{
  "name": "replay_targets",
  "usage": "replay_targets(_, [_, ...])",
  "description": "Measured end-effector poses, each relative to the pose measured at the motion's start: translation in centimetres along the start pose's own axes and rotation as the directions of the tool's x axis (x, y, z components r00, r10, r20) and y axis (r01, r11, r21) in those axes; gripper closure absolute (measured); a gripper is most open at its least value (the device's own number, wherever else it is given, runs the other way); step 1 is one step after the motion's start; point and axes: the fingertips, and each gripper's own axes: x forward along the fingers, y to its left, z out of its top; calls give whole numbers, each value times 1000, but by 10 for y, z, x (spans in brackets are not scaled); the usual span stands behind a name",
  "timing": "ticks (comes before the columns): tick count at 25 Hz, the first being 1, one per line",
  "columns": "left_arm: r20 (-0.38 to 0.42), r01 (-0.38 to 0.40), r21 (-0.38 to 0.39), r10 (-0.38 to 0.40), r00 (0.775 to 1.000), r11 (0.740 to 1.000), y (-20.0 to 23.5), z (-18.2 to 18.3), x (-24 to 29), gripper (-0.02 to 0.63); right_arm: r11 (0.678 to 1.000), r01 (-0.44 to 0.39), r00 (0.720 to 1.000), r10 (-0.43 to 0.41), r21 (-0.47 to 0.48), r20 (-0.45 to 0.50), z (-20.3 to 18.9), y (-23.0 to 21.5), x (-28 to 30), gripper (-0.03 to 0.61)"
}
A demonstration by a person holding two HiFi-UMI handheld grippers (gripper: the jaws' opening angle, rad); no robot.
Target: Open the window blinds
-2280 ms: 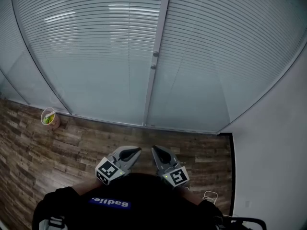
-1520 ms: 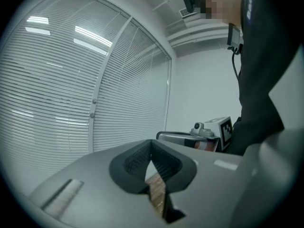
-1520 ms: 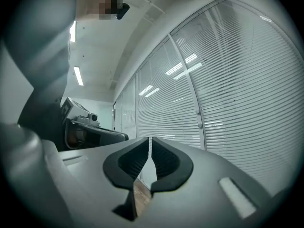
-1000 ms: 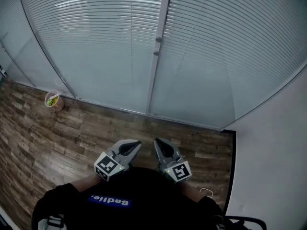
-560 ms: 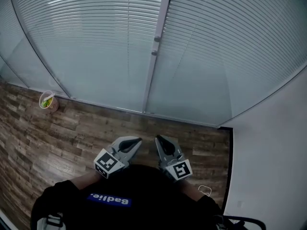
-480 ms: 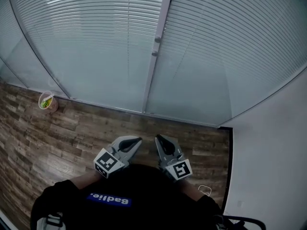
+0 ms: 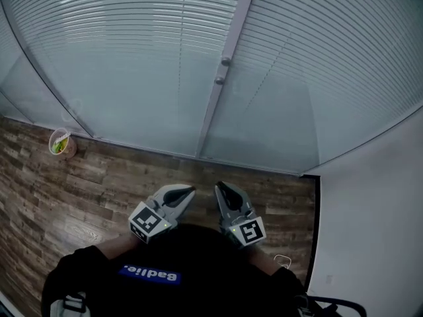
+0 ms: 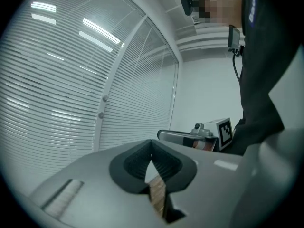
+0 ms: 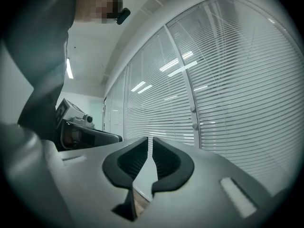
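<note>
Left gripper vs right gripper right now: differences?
The left gripper has jaw tips touching; the right gripper shows a narrow gap, its jaws having just been opening. In the head view the left gripper angles toward picture right, the right gripper toward picture left. Both are empty and short of the blinds.

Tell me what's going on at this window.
A person stands facing a glass wall whose blinds are closed, with a claw in each hand held close to the body above the wooden floor. The left claw is shut and empty. The right claw has just been opening its jaws a crack, with nothing between them. Neither touches the blinds or the two small knobs on the post between the panes. A cup sits on the floor at the left.
</note>
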Motion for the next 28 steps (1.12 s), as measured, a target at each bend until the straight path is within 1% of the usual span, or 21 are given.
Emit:
replay_targets(10, [16, 34, -13, -34, 999, 999, 54, 11, 0, 615, 999, 34, 999, -34, -29, -8, 9, -11, 55, 540])
replay_targets(17, [13, 52, -21, -52, 999, 998, 93, 14, -11, 615, 997, 62, 998, -63, -49, -14, 15, -13, 92, 538])
replay_targets(22, [13, 71, -19, -71, 997, 997, 111, 14, -22, 615, 993, 91, 996, -91, -69, -2, 21, -10, 111, 534])
replay_targets(28, [20, 78, -27, -78, 997, 997, 122, 16, -28, 615, 985, 140, 990, -140, -98, 15, 34, -23, 120, 532])
